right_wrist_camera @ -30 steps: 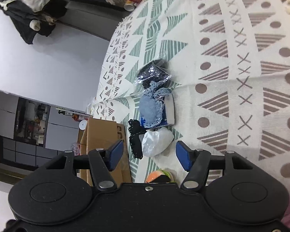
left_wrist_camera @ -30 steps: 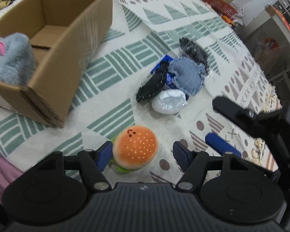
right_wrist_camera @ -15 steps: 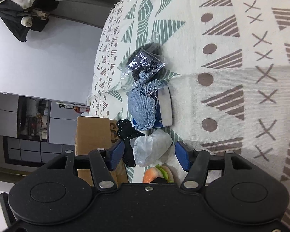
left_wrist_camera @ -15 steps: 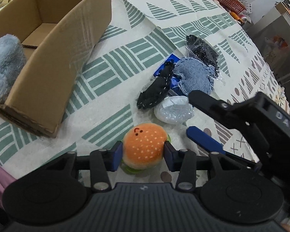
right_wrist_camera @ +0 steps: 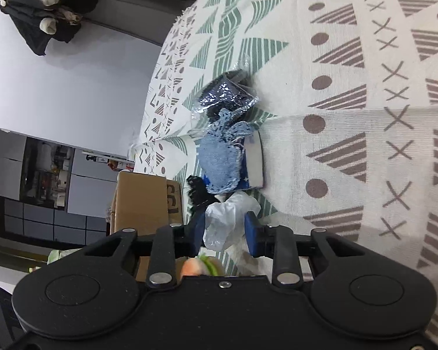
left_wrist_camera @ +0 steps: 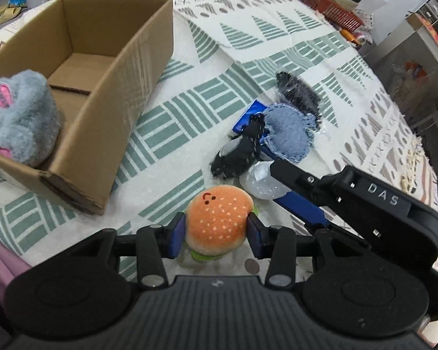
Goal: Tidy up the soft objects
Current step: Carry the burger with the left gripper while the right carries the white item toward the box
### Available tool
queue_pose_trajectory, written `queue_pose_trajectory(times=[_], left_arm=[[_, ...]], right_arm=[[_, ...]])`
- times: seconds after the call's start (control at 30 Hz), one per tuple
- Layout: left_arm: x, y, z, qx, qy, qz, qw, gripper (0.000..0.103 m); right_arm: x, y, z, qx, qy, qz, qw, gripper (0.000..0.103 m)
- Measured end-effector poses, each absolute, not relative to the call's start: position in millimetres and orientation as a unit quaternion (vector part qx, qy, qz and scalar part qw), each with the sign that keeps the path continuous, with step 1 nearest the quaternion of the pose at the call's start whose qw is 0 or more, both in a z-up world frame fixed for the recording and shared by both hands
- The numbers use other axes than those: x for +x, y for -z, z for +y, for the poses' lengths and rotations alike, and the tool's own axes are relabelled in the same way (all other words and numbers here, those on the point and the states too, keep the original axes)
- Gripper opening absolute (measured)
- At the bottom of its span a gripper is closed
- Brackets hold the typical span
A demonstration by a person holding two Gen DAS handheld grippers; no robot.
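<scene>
Since a second ago both grippers have closed in: the left gripper (left_wrist_camera: pixel 216 230) now pinches the burger plush (left_wrist_camera: pixel 217 221) between its pads, and the right gripper (right_wrist_camera: pixel 224 229) has its fingers pressed on the white plastic-wrapped bundle (right_wrist_camera: pixel 226 218). Beyond the left fingers, up and leftward, sits the cardboard box (left_wrist_camera: pixel 102 67) with a grey fluffy toy (left_wrist_camera: pixel 17 116) inside; past the right fingertips lie a denim piece (right_wrist_camera: pixel 221 157) and a dark bagged item (right_wrist_camera: pixel 224 93).

R tongs (right_wrist_camera: pixel 224 229) w/ pads touching white bag (right_wrist_camera: pixel 229 221)
</scene>
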State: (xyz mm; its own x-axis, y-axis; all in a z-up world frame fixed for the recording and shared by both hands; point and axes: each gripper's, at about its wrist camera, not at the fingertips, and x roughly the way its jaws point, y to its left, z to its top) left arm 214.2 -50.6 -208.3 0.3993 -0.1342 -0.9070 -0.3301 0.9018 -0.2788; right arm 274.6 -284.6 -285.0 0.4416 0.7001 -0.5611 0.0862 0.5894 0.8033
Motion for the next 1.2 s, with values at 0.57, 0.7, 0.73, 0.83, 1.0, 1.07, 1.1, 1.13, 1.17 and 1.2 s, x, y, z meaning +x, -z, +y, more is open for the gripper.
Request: queue_pose_trajectory(times=[0.57, 0.7, 0.73, 0.83, 1.0, 1.07, 1.1, 1.13, 1.17, 1.2], left_arm=[[171.4, 146.3, -25.2, -0.219, -0.046, 0.489, 0.843, 0.043], [164.0, 132.9, -16.0, -0.220, -0.046, 0.475, 0.851, 0.043], [162.2, 129.8, -13.4, -0.220, -0.045, 0.471, 0.853, 0.043], [158.4, 122.7, -6.4, -0.220, -0.047, 0.463, 0.858, 0.043], [154.8, 113.6, 7.6, -0.220, -0.051, 0.452, 0.863, 0.043], [154.2, 110.9, 14.1, -0.223, -0.053, 0.448, 0.864, 0.043], [153.9, 109.7, 17.9, -0.224, -0.054, 0.447, 0.865, 0.043], [154.1, 108.5, 21.9, -0.226, -0.055, 0.444, 0.865, 0.043], [154.2, 107.4, 25.5, -0.228, -0.057, 0.443, 0.866, 0.043], [154.7, 106.4, 29.2, -0.230, -0.058, 0.440, 0.866, 0.043]], right_arm=[[235.5, 235.0, -275.9, 0.366, -0.223, 0.428, 0.796, 0.029], [225.7, 222.6, -266.5, 0.351, -0.237, 0.415, 0.805, 0.029], [223.7, 219.6, -263.8, 0.347, -0.241, 0.412, 0.807, 0.029], [217.3, 212.0, -257.8, 0.334, -0.251, 0.402, 0.815, 0.029], [212.2, 201.6, -249.7, 0.322, -0.259, 0.388, 0.824, 0.029], [210.5, 198.1, -246.2, 0.318, -0.261, 0.383, 0.827, 0.029], [210.6, 196.3, -244.3, 0.316, -0.262, 0.381, 0.828, 0.029], [209.9, 194.8, -242.4, 0.315, -0.263, 0.379, 0.829, 0.029], [209.8, 193.1, -240.0, 0.312, -0.265, 0.377, 0.831, 0.029], [209.2, 191.1, -237.4, 0.309, -0.268, 0.375, 0.832, 0.029]])
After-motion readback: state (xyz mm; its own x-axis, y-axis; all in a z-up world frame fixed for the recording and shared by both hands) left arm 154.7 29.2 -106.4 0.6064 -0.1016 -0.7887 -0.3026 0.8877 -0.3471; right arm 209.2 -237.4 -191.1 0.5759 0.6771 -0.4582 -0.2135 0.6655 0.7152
